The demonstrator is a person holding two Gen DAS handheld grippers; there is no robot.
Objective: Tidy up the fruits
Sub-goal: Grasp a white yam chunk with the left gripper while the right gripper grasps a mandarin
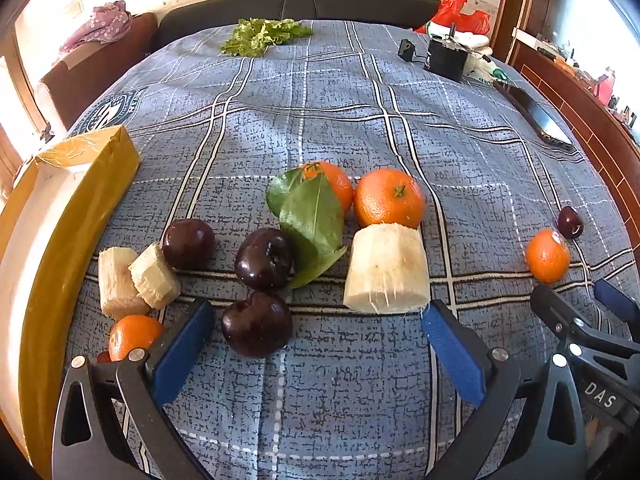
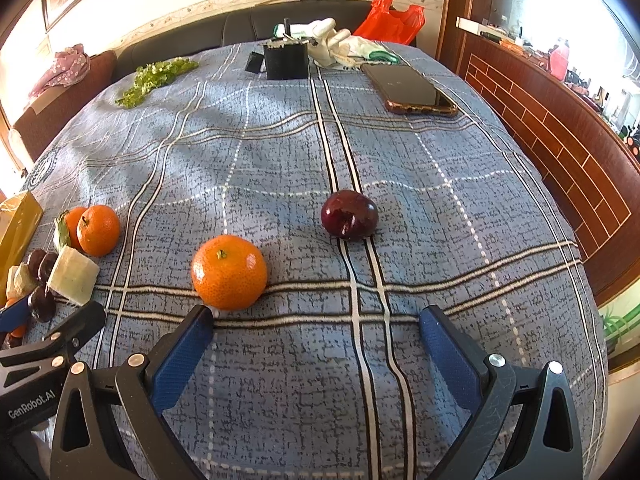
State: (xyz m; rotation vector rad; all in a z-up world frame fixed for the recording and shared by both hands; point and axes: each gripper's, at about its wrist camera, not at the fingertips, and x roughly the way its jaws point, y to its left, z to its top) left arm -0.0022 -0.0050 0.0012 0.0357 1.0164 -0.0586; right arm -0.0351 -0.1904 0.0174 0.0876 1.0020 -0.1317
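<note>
My left gripper (image 1: 318,316) is open and empty over the blue plaid cloth (image 1: 320,120). A dark plum (image 1: 257,324) lies just inside its left finger. Two more plums (image 1: 264,258) (image 1: 188,243), two oranges (image 1: 388,197) (image 1: 330,182) with a green leaf (image 1: 312,220), a large pale cut chunk (image 1: 386,270) and two smaller chunks (image 1: 134,280) lie beyond. A small orange (image 1: 134,336) lies by the yellow box (image 1: 60,216). My right gripper (image 2: 316,318) is open and empty, with an orange (image 2: 229,272) near its left finger and a plum (image 2: 349,215) farther ahead.
A phone (image 2: 410,90), a black box (image 2: 286,60), white gloves (image 2: 340,46) and a red bag (image 2: 390,20) lie at the far end. Lettuce (image 1: 264,36) lies at the far side. A wooden wall (image 2: 560,152) runs along the right.
</note>
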